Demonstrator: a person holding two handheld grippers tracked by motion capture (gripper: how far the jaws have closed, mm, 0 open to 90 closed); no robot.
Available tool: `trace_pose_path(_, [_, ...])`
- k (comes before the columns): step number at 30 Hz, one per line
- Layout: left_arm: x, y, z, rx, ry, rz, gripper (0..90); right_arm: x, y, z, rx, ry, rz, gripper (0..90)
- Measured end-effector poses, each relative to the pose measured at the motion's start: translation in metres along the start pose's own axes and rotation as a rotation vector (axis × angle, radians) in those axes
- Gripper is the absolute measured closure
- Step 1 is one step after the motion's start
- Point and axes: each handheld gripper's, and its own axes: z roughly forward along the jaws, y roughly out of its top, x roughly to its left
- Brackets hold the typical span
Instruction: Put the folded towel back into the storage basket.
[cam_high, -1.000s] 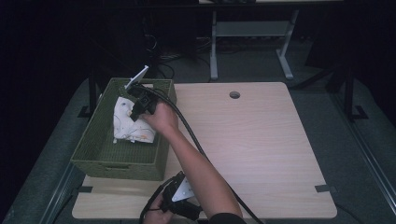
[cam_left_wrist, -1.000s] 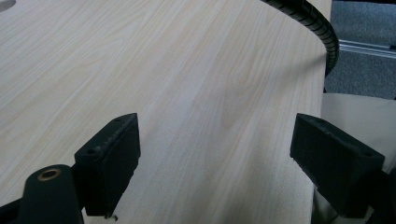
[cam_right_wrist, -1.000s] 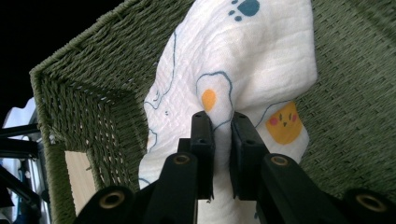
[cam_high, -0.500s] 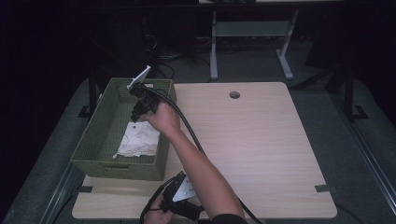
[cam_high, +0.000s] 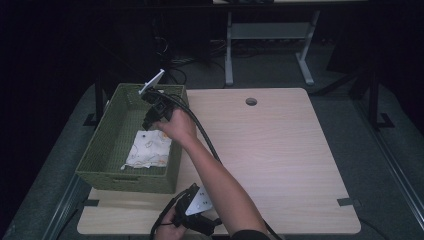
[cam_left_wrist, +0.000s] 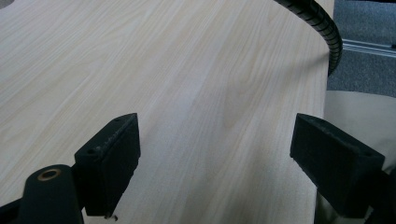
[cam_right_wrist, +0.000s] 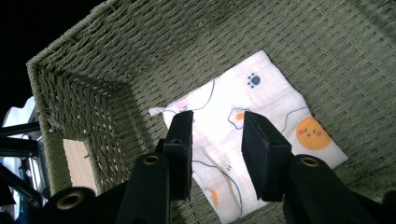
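Dark room, grey floor (cam_high: 380, 165); metal frame legs (cam_high: 270, 45) behind surface. Light wood surface (cam_high: 280, 150) with round hole (cam_high: 251, 101) near far edge. Green woven basket (cam_high: 107, 145) at surface's left side — white patterned cloth (cam_high: 148, 149) flat on its bottom, toward near end. Right claw (cam_high: 150, 121) held above basket over cloth, jaws partly spread, gripping nothing. Left claw (cam_left_wrist: 215, 154) at near edge, low over bare wood — jaws wide apart, empty.
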Motion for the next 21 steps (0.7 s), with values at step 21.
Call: trace_pose_path(21, [0.000,-0.001,-0.001,0.003,-0.002,0.002,16.2,-0.009,-0.018,-0.033,-0.040,-0.003,0.017,59.8])
